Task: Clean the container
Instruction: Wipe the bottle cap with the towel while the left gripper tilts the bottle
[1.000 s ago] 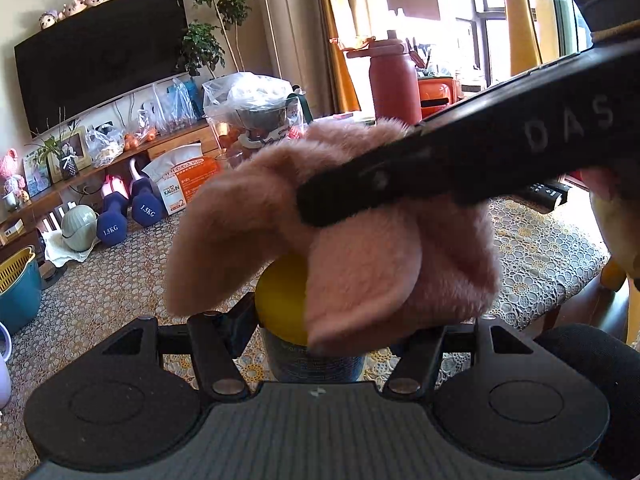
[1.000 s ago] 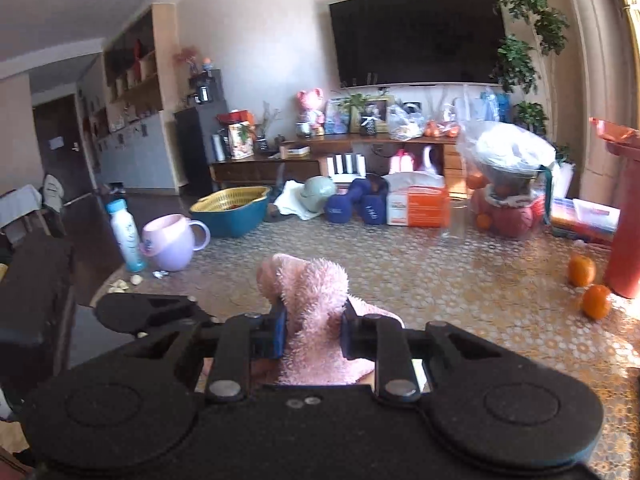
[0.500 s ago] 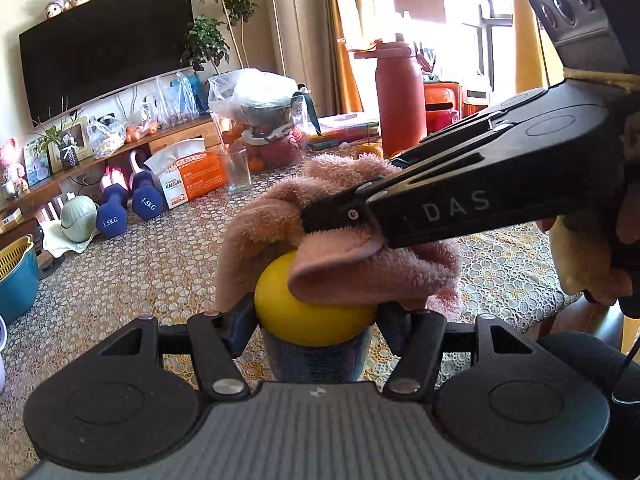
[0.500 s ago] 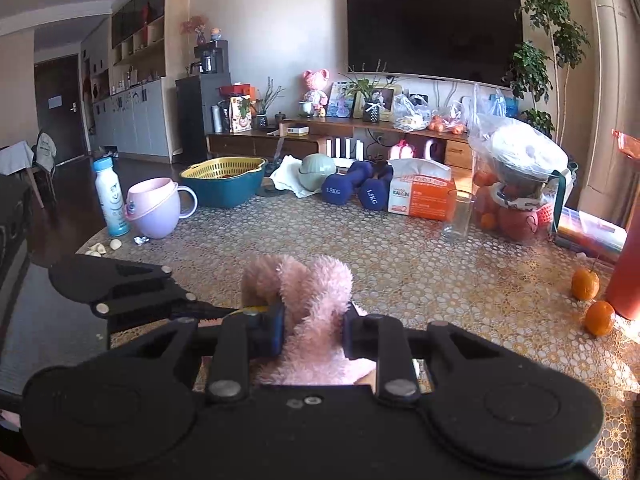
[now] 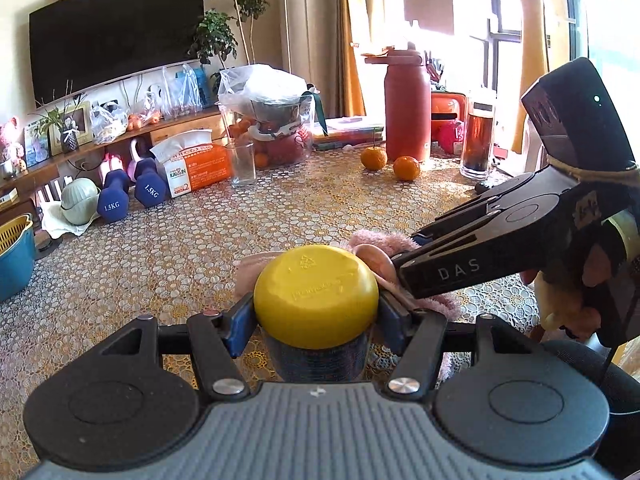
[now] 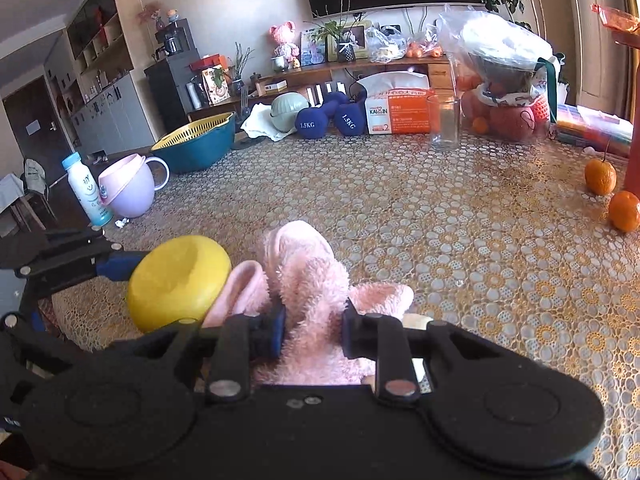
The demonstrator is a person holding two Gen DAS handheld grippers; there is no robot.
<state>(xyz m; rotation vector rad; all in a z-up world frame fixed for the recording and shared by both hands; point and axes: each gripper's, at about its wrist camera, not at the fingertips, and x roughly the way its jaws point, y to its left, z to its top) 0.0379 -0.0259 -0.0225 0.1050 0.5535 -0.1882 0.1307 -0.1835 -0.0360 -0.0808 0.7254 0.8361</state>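
Our left gripper clamps the container; our right gripper pinches the cloth against its side. Oranges, glass and dumbbells sit well beyond.

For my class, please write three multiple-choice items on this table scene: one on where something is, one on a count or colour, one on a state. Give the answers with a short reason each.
1. Where is the pink cloth relative to the yellow lid of the container?
A. Beside the lid, on its right-gripper side
B. Draped fully over the lid
C. Lying by the dumbbells

2. How many loose oranges lie by the red bottle?
A. One
B. Two
C. Four

3. What is the state of the left gripper?
A. Open, holding nothing
B. Shut on the cloth
C. Shut on the container

Answers:
1. A, the lid's top is bare and the cloth sits next to it.
2. B, two oranges lie beside the bottle's base.
3. C, its blue pads press either side of the container under the lid, while the right gripper holds the cloth.
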